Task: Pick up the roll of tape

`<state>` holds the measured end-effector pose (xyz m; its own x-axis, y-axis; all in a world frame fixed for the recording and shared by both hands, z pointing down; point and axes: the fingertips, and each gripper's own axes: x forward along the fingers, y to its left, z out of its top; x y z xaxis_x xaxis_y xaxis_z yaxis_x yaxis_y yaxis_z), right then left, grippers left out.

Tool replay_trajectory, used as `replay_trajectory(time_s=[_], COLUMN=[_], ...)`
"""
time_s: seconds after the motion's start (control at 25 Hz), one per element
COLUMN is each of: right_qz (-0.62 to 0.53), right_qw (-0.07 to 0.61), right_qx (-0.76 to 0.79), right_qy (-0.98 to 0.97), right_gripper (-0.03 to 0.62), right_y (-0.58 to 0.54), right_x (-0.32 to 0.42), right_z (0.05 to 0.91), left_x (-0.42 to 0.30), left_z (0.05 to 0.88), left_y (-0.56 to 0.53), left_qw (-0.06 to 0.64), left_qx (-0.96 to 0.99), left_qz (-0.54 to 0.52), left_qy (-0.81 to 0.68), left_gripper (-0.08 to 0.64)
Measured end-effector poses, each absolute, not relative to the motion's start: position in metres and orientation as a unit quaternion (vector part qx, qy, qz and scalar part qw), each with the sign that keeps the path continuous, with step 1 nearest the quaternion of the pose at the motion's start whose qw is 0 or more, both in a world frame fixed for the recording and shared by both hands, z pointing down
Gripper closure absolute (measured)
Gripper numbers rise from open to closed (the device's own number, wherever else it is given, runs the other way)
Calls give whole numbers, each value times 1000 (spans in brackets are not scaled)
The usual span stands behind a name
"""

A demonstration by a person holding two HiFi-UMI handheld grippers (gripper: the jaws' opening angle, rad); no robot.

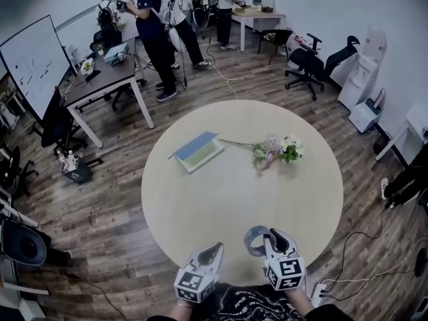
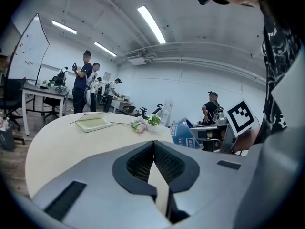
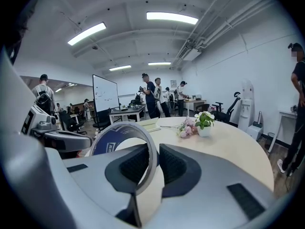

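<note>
The roll of tape (image 1: 253,241), a blue-and-white ring, stands upright over the near edge of the round table (image 1: 227,199). My right gripper (image 1: 267,237) is shut on it. In the right gripper view the ring's wall (image 3: 114,140) runs between the two dark pads, one pad inside the ring and one outside. My left gripper (image 1: 212,250) hovers just left of it with its jaws shut and nothing between them; its pads meet (image 2: 153,143). From the left gripper view the tape (image 2: 182,134) shows to the right, beside the right gripper's marker cube (image 2: 240,118).
A notebook (image 1: 198,151) lies at the table's far left and a small bunch of flowers (image 1: 275,150) at the far middle. Beyond the table are a desk (image 1: 107,79), a whiteboard (image 1: 32,62), office chairs (image 1: 314,62) and several standing people (image 1: 155,32).
</note>
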<state>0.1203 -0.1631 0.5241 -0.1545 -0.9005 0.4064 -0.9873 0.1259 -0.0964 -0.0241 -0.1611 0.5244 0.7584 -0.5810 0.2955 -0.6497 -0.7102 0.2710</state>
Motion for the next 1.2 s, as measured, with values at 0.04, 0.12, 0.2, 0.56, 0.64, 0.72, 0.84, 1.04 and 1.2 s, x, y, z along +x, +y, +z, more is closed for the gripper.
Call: replay_trajectory(time_s=[0.04,0.12,0.2,0.56,0.64,0.72,0.84,1.04,1.2], right_qz=[172,169,166,160,160,161,163,166,166], right_qw=[125,125,128,136,137,140,144,145,147], right_qx=[638,637,635,626,626,626,629,631,631], right_qy=[-741,-742,-744,-751,-751,-750,-746,-744,-744], right_gripper=[520,522,523,525,525,526,526,526,526], right_y=[-164,-163,-163,-161,-161,-161,-159,-154,-154], right_x=[120,120,119,115,115,115,116,120,122], right_z=[524,523,521,520,520,522,525,529,529], left_x=[-23,-23,-23,-22,-22,-22,-24,-24,-23], left_z=[524,524,522,521,523,524,527,533,532], left_y=[-161,-160,-159,-157,-157,-157,-156,-154,-155], left_qw=[180,175,174,174,173,175,183,186,186], left_qx=[921,922,923,924,924,924,922,920,920], left_qz=[95,98,99,102,104,104,104,107,106], left_qy=[-333,-332,-329,-325,-325,-324,-326,-329,-329], left_gripper=[540,540,540,540,540,540,540,540,540])
